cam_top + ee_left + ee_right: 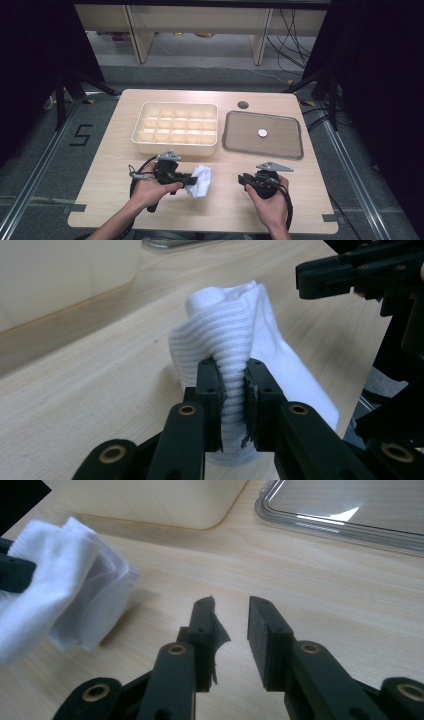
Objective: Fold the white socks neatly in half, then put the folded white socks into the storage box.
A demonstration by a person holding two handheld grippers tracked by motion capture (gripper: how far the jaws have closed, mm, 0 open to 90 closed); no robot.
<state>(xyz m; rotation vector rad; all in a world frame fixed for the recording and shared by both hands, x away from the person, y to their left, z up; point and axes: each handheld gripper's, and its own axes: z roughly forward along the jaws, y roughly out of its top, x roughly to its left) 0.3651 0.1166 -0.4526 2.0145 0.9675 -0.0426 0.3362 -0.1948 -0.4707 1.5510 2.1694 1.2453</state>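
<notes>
Our left gripper (232, 375) clamps its jaws on a bunched white sock (235, 335), held just above the counter (120, 200) before the compartment box (175, 122); our right gripper (231, 612), nearby, stands released, jaws parted on nothing.

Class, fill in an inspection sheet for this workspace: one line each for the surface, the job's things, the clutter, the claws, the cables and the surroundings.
Surface: light wooden table, with a round hole near its far edge.
Job's things: white sock bunched up, pinched by the left claw; cream divided box behind it, compartments look empty.
Clutter: grey tray right of the box, a small white disc on it.
Claws: left claw shut on the sock; right claw open, nothing between its jaws, apart from the sock.
Cables: a black cable loops by the left hand; loose wires on the floor at far right.
Surroundings: dark curtains both sides, pale furniture legs beyond the table, a "5" marked on the floor.
</notes>
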